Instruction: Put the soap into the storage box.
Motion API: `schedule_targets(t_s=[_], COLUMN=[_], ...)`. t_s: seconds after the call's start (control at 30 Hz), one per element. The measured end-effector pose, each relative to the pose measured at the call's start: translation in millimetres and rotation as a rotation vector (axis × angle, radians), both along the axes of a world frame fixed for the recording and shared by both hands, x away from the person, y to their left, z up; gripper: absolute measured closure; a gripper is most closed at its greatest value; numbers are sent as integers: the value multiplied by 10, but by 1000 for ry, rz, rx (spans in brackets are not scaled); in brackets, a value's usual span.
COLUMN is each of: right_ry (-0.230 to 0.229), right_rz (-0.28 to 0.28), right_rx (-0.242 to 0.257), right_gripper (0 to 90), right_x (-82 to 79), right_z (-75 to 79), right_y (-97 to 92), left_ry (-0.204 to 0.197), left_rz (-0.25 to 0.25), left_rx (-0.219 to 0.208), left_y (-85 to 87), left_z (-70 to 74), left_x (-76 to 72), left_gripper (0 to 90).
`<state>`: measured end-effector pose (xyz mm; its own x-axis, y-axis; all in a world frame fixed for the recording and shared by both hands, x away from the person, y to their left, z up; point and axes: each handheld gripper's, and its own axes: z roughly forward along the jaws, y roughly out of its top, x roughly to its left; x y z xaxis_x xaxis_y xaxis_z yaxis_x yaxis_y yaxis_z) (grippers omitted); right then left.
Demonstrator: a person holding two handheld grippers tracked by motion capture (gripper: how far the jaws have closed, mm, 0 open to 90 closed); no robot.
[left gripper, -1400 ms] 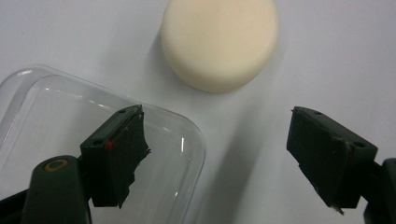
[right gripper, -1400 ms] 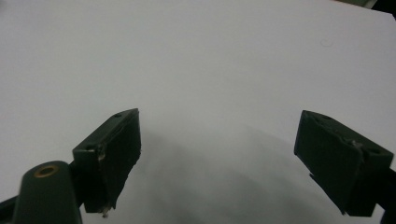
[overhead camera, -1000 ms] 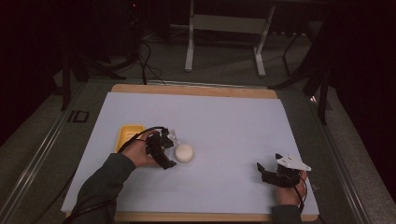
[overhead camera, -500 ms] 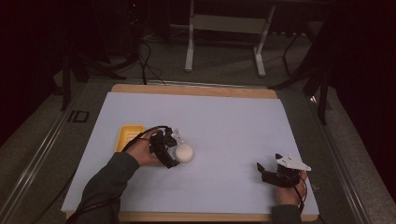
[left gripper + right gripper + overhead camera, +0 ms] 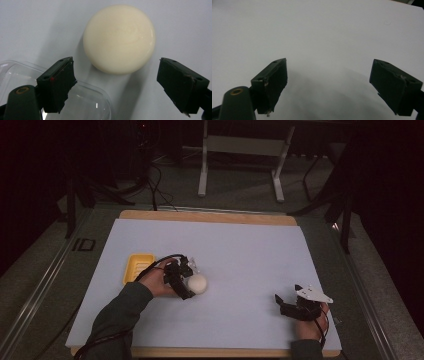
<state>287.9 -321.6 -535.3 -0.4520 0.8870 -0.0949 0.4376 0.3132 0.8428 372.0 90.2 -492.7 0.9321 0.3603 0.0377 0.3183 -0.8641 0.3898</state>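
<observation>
1. A desk (image 5: 150,217) with a wooden edge carries a large white sheet (image 5: 240,250) that covers most of its top.
2. The left gripper (image 5: 186,282) is at the left-centre of the sheet, held in the person's left hand (image 5: 159,281), with a dark sleeve (image 5: 117,312) coming in from the near edge.
3. In the left gripper view its jaws stand wide apart and hold nothing; a round cream-white ball (image 5: 119,38) lies on the sheet just ahead of them, in line with the gap, touching neither jaw.
4. In the high view the ball (image 5: 196,283) sits right at the tips of the left gripper.
5. A clear plastic container (image 5: 82,100) lies under and beside the left jaw in the left gripper view.
6. A yellow tray (image 5: 137,267) rests on the sheet just left of the left hand.
7. The right gripper (image 5: 286,305) is at the near right of the sheet, well apart from the ball; a grey three-cornered plate (image 5: 312,293) tops it.
8. In the right gripper view its jaws are wide apart and empty, over bare white sheet (image 5: 324,37).
</observation>
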Motion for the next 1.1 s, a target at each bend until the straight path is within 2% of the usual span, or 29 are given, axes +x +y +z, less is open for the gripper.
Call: schedule_targets(t_s=[0.17,0.43,1.1], right_ry=[0,0,0], right_rz=[0,1,3], right_rx=[-1,0,-2], right_gripper=[148,148,148], right_x=[0,0,1], right_z=[0,0,-1], right_y=[0,1,2], left_ry=[6,13,34], left_rz=[1,-12,-24], left_rx=[1,30,65], left_y=[-28,-92,-242], left_z=[-11,-28,-102], left_x=[7,48,124], left_gripper=[152,152,149])
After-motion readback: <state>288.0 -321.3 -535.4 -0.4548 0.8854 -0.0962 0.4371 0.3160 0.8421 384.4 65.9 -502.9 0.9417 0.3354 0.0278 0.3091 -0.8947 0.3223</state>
